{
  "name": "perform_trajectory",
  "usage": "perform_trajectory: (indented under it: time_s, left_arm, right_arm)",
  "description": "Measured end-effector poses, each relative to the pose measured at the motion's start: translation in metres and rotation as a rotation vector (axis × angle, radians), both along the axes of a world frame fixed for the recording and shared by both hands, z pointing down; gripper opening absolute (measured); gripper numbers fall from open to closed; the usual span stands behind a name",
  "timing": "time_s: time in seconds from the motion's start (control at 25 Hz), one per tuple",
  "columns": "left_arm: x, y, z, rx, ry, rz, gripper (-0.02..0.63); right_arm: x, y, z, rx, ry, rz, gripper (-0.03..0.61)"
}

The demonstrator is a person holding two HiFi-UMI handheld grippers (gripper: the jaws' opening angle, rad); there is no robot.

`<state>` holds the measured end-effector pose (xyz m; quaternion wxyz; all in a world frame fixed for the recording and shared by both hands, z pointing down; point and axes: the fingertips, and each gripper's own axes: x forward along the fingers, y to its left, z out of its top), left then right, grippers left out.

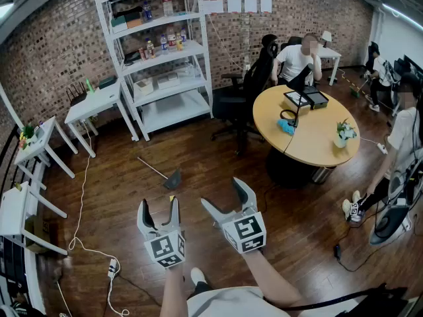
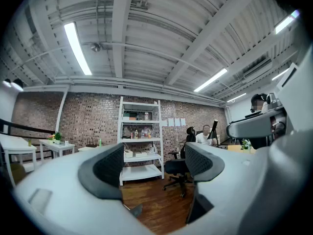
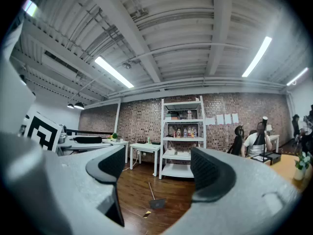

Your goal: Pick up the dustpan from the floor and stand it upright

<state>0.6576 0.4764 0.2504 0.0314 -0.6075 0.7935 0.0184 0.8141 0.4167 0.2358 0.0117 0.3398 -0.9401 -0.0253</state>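
A dark grey dustpan [image 1: 173, 179] with a long pale handle lies flat on the wooden floor, a little ahead of both grippers. In the right gripper view the dustpan [image 3: 157, 203] lies low between the jaws, far off. Only its corner [image 2: 135, 210] shows in the left gripper view. My left gripper [image 1: 159, 210] is open and holds nothing. My right gripper [image 1: 226, 197] is open too, nothing between its fingers. Both are held level above the floor, well short of the dustpan.
A white shelf unit [image 1: 165, 58] stands against the brick wall behind the dustpan. A black office chair [image 1: 239, 101] and a round wooden table [image 1: 310, 134] are to the right, with people seated and standing. White side tables [image 1: 99, 104] and a floor cable [image 1: 82, 197] lie left.
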Motion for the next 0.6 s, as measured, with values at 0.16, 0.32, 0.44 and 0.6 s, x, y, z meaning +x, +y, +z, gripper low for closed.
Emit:
perform_trajectory:
  time_s: [0.16, 0.32, 0.44, 0.6]
  left_arm:
    - [-0.071, -0.038, -0.013, 0.000, -0.040, -0.001, 0.426]
    - [-0.126, -0.068, -0.016, 0.020, -0.049, 0.015, 0.425]
    - [-0.169, -0.081, -0.008, 0.020, -0.033, 0.009, 0.416]
    - [-0.223, -0.092, 0.011, -0.007, 0.004, -0.019, 0.411]
  right_arm:
    - [-0.068, -0.028, -0.009, 0.028, 0.040, 0.054, 0.403]
    - [-0.126, -0.055, -0.014, 0.045, 0.049, 0.063, 0.403]
    - [-0.162, -0.070, -0.011, 0.060, 0.043, 0.046, 0.374]
    - [-0.217, -0.086, 0.005, 0.026, 0.093, -0.001, 0.356]
